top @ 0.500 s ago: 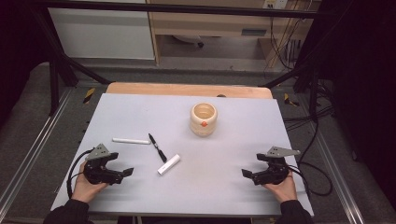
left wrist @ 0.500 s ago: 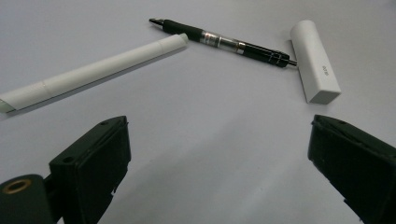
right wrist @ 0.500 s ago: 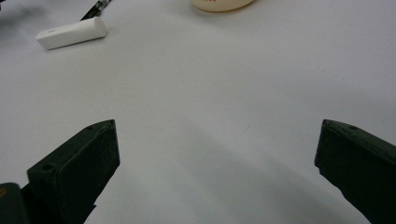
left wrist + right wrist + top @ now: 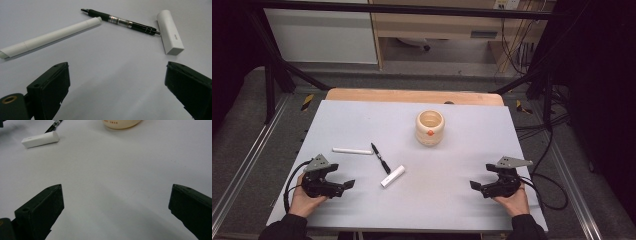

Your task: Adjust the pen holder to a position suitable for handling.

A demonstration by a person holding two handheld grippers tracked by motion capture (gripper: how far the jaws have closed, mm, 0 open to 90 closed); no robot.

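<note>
Grey table (image 4: 362, 120): pen (image 4: 380, 158), white stick (image 4: 352, 150), perhaps an eraser (image 4: 392, 176), cup (image 4: 430, 127); both grippers' jaws apart, empty.

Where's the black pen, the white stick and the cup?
black pen (image 4: 120, 21), left gripper view, clear middle of its barrel
white stick (image 4: 50, 37), left gripper view, middle of its length
cup (image 4: 430, 131), high view, front wall

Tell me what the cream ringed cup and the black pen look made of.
Cream ringed cup: probably glazed ceramic or smooth plastic; rounded stacked rings with a soft sheen. Black pen: likely plastic, with a clear barrel section, matte black grip and glossy body.
</note>
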